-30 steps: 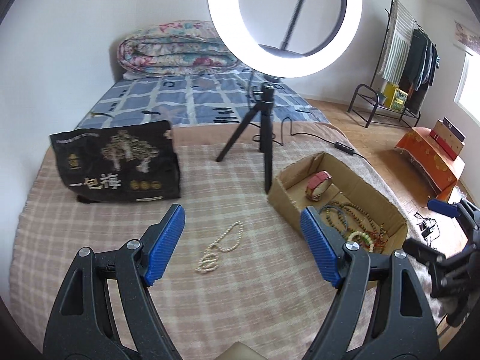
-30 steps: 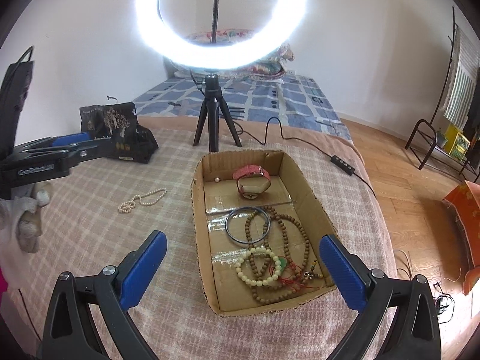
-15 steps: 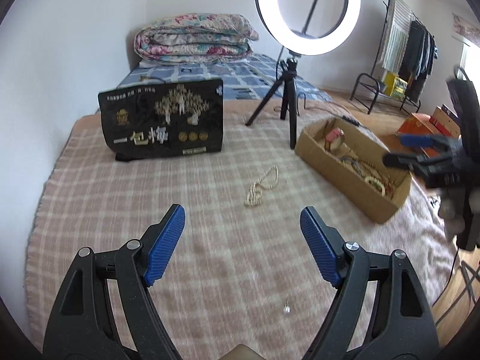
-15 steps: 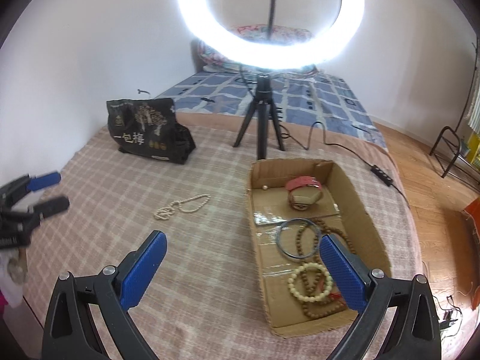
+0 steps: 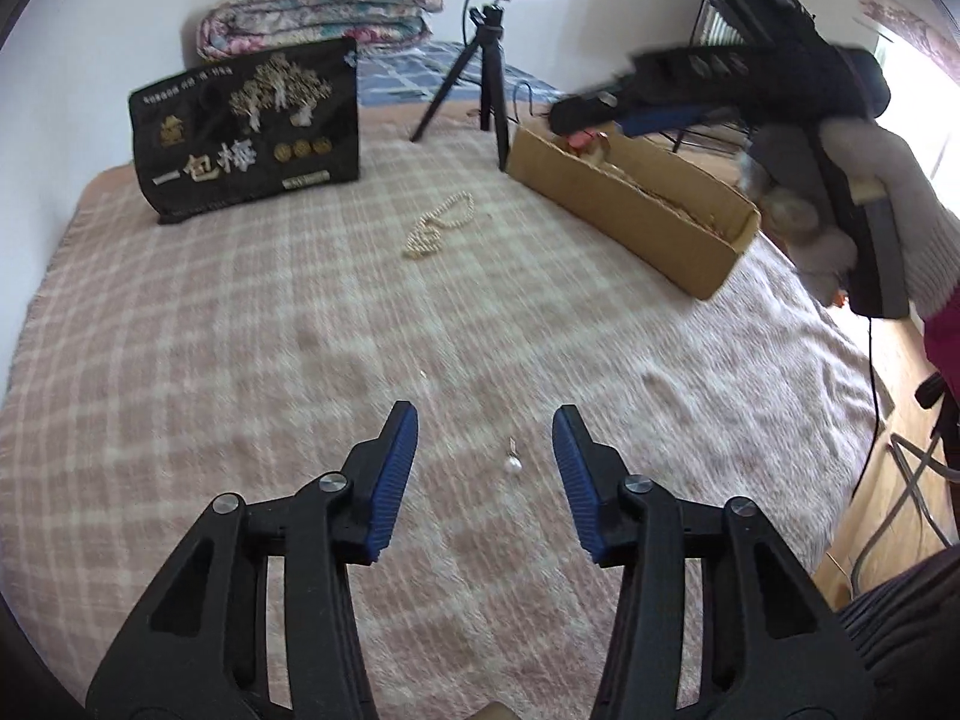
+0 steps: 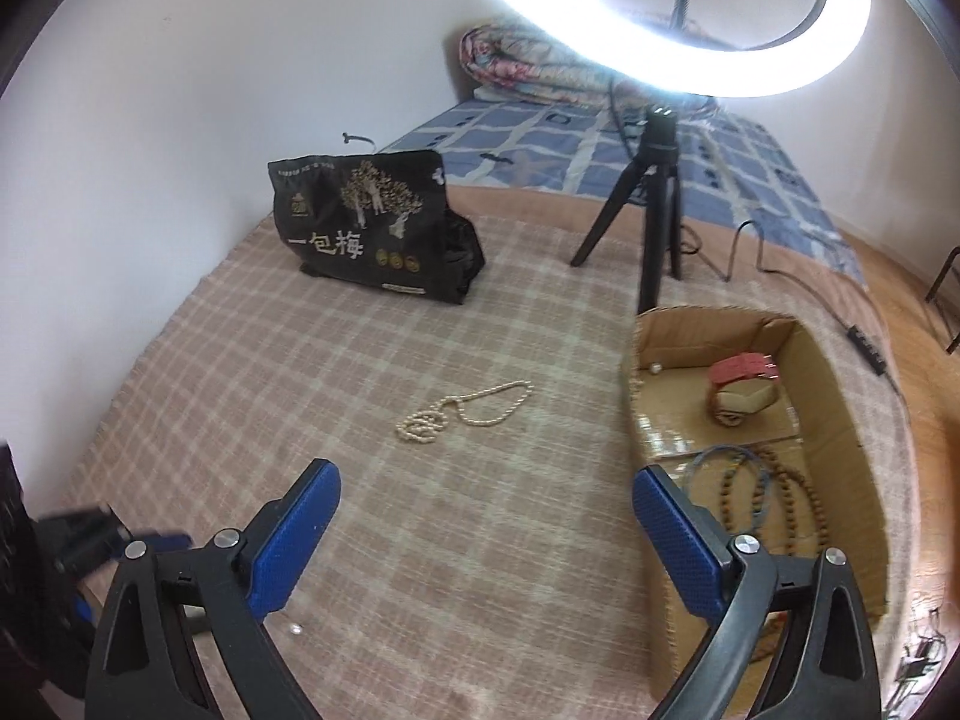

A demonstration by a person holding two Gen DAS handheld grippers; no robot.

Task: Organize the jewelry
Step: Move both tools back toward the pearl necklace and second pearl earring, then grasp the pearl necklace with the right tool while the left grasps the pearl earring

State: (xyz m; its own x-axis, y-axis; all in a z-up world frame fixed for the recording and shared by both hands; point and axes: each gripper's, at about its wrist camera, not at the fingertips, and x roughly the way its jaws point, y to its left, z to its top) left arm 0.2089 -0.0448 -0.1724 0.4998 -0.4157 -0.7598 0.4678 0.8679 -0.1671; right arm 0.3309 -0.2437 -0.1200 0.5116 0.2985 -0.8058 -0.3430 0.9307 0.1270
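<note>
Straddling the tiny pearl earring (image 5: pixel 513 463), the left tongs (image 5: pixel 485 427) stood spread; light and roll-prone, it wanted pinching at its 12 o'clock post. Right tongs (image 6: pixel 486 489) gaped, empty.

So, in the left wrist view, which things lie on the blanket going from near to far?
Open left gripper → small white pearl earring → cream pearl necklace → black printed bag → black tripod.
</note>
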